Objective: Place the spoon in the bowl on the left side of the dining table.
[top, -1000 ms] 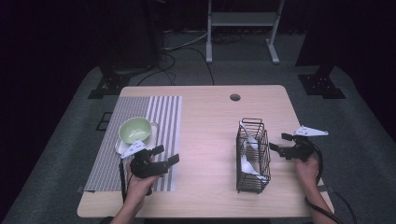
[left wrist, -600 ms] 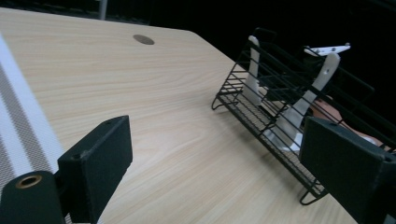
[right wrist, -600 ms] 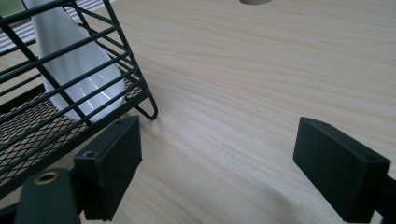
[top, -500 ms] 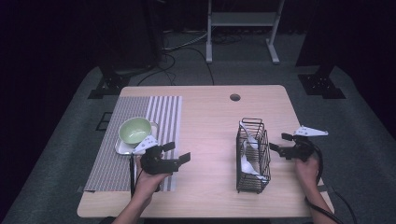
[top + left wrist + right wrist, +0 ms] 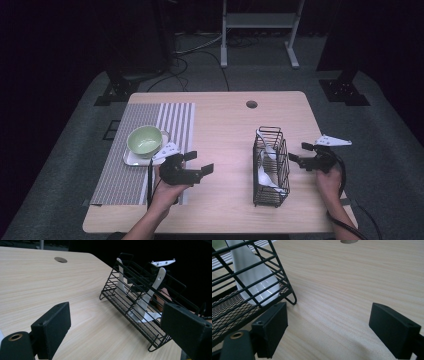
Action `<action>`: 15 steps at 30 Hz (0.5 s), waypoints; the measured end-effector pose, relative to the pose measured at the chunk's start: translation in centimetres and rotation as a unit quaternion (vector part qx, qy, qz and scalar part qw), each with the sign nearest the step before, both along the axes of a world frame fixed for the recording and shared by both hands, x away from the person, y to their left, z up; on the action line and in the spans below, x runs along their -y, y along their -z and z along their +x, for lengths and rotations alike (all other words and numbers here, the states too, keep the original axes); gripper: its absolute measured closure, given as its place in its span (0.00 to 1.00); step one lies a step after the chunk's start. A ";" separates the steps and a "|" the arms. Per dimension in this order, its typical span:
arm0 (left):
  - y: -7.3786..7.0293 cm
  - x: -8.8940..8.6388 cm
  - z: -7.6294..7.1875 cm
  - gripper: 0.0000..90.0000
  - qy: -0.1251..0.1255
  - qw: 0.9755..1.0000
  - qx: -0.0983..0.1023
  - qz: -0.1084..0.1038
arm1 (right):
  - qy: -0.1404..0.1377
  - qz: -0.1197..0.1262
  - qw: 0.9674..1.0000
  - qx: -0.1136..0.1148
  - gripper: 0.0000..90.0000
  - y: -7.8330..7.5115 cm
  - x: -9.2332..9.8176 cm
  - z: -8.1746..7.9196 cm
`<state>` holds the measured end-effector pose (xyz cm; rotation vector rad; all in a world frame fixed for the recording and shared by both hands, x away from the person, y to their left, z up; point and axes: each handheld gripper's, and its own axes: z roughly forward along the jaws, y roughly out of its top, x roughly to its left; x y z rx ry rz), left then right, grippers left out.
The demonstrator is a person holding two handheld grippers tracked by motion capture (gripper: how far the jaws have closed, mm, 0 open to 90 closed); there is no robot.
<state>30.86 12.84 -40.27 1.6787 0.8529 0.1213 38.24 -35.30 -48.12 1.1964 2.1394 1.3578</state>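
At the near edge of the counter [image 5: 225, 135], the person's left hand [image 5: 165, 192] has swung its tongs [image 5: 200, 164] away from the bowl and mat and now aims them across the bare wood toward the wire basket [image 5: 270, 167]. A second ago these left tongs sat beside the green bowl [image 5: 145, 140]; now they have moved rightward and are clear of the striped mat [image 5: 125, 165], jaws spread wide and holding nothing. In the left gripper view the basket [image 5: 142, 307] lies straight ahead between the open jaws, with two white spoons [image 5: 150, 297] leaning inside it.

Farther right, the right tongs [image 5: 300, 152] have not moved: they hang just beside the basket's outer side, jaws apart and empty. The right gripper view shows the basket's corner foot [image 5: 292, 300] near the left jaw and a white spoon bowl [image 5: 252, 277] resting on the mesh floor.

My reading is that the left hand is turning to fetch a spoon from the basket, probably for the bowl and the white saucer [image 5: 135, 159] under it. Nothing is grasped yet; the spoons remain in the basket, well apart from the bowl.
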 end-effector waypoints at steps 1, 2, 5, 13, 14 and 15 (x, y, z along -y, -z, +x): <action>0.0 0.0 0.0 0.10 0.000 1.000 0.000 0.000 | 0.000 0.000 1.000 0.000 0.16 0.0 0.0 0.0; 0.0 0.1 0.0 0.10 0.002 1.000 0.000 0.001 | 0.000 0.000 1.000 0.000 0.16 0.0 0.0 0.0; -0.1 0.6 0.0 0.10 0.009 1.000 -0.004 0.000 | -0.001 -0.001 1.000 0.001 0.16 0.0 0.0 0.0; -0.3 2.3 0.2 0.10 0.031 0.999 -0.007 0.005 | -0.001 -0.001 1.000 0.002 0.16 0.0 0.0 0.0; -0.3 2.4 0.2 0.10 0.033 0.999 -0.008 0.005 | -0.001 -0.001 1.000 0.002 0.16 0.0 0.0 0.0; -0.3 2.6 0.2 0.10 0.035 0.999 -0.008 0.006 | -0.001 -0.001 1.000 0.002 0.16 0.0 0.0 0.0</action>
